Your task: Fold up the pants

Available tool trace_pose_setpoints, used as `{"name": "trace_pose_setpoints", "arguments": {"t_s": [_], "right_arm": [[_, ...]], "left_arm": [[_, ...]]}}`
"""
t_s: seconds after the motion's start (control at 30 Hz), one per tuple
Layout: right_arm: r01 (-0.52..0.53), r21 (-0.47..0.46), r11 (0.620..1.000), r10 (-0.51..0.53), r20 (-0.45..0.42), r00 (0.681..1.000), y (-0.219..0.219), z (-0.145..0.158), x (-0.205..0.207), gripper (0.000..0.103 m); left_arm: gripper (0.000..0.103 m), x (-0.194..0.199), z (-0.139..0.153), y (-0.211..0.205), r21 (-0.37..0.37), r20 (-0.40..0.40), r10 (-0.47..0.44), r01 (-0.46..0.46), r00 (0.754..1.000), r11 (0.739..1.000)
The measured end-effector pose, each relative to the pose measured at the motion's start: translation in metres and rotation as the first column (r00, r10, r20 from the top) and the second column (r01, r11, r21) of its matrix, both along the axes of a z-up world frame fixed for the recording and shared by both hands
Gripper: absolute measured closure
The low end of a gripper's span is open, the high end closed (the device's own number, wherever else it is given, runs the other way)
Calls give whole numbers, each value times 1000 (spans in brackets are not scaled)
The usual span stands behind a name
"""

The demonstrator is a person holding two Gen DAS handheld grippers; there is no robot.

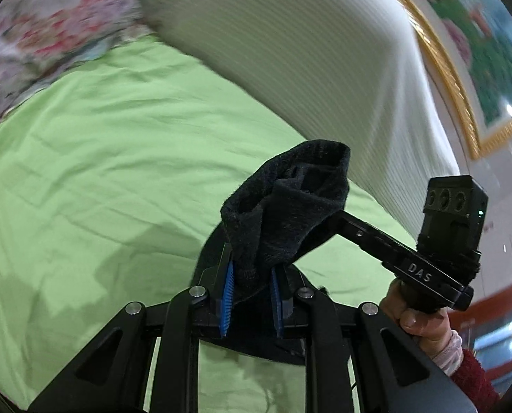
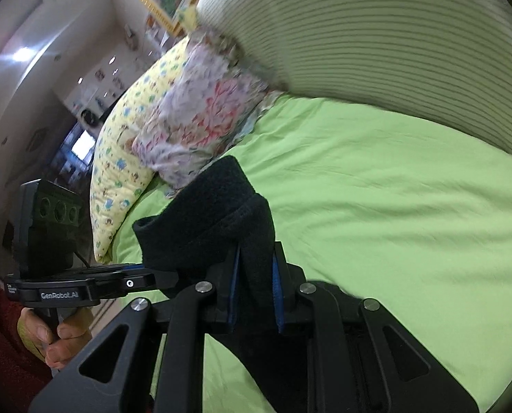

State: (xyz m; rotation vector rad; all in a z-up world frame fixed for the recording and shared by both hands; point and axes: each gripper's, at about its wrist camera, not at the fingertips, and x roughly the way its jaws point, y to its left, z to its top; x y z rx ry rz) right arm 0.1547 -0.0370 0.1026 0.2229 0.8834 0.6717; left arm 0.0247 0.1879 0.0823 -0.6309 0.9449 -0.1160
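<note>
The pants [image 1: 290, 206] are black, fuzzy fabric. My left gripper [image 1: 251, 296] is shut on a bunched edge of them, which sticks up above the blue pads [image 1: 229, 296]. My right gripper [image 2: 256, 296] is shut on another edge of the black pants [image 2: 218, 220], whose thick hem folds over to the left. Both hold the cloth lifted above the green bed sheet [image 1: 118, 172]. The other gripper shows at the right of the left wrist view [image 1: 452, 241] and at the left of the right wrist view [image 2: 49, 241]. The rest of the pants hangs below, hidden.
A ribbed white headboard [image 1: 307, 51] borders the sheet [image 2: 393, 206]. A floral pillow [image 2: 201, 117] and a yellow patterned pillow [image 2: 125, 151] lie at the bed's end. A gold-framed picture [image 1: 479, 51] hangs on the wall.
</note>
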Motion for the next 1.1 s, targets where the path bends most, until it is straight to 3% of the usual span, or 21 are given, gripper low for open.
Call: {"name": "trace_pose_setpoints", "arguments": {"t_s": [0.17, 0.4, 0.6, 1.1], "right_arm": [[93, 32, 995, -93, 10, 996, -39, -1, -30, 85], [194, 57, 979, -195, 12, 981, -85, -14, -65, 85], [263, 68, 962, -263, -10, 965, -120, -31, -86, 85], [366, 130, 921, -364, -43, 930, -167, -65, -117, 85]], "left_arm": [[85, -7, 12, -52, 32, 24, -114, 113, 993, 993], [85, -11, 4, -119, 77, 22, -243, 241, 970, 967], [85, -10, -9, -162, 116, 2, -342, 339, 940, 933], [85, -7, -35, -236, 239, -46, -481, 478, 875, 845]]}}
